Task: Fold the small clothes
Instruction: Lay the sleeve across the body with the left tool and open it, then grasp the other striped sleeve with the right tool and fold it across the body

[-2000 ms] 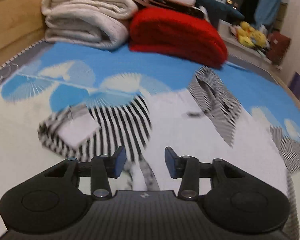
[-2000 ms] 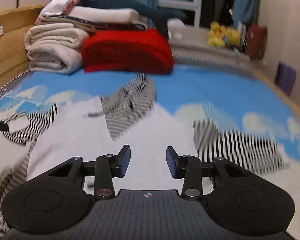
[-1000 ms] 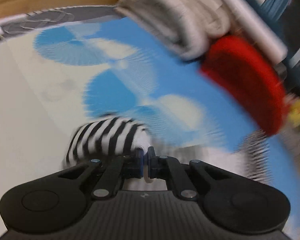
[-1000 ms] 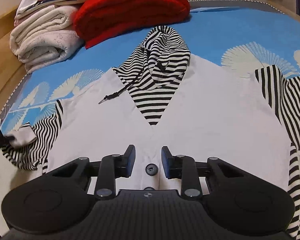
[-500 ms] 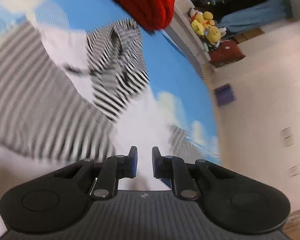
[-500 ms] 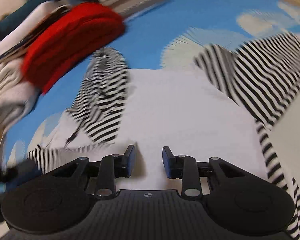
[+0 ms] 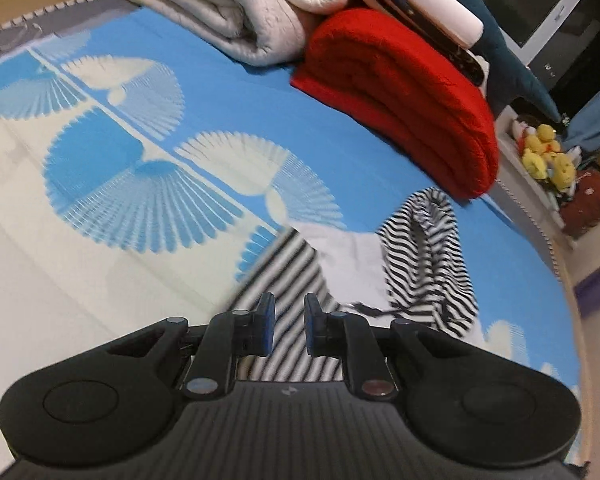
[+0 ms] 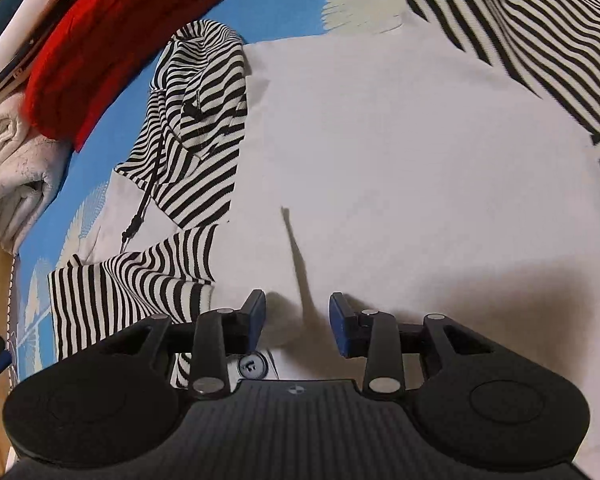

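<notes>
The left gripper (image 7: pixel 287 330) holds its jaws slightly apart, pinching nothing, above a striped sleeve (image 7: pixel 288 276); the right gripper's (image 8: pixel 296 326) jaws are closing over the white hoodie (image 8: pixel 400 152), nothing between them. The hoodie lies flat on a blue-patterned bedspread (image 7: pixel 148 168), folded blankets (image 7: pixel 400 80) at twelve o'clock. A button (image 8: pixel 251 365) is half hidden by the right gripper.

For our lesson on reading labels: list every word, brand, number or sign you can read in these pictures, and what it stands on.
No readable words or numbers in either view.
Small round emblem, no letters: on the body behind the left claw and behind the right claw, whose jaws are closing on nothing.
Pale patch on the red bag: too blurred to read.
Tiny marks on the dark screen: too small to read.
</notes>
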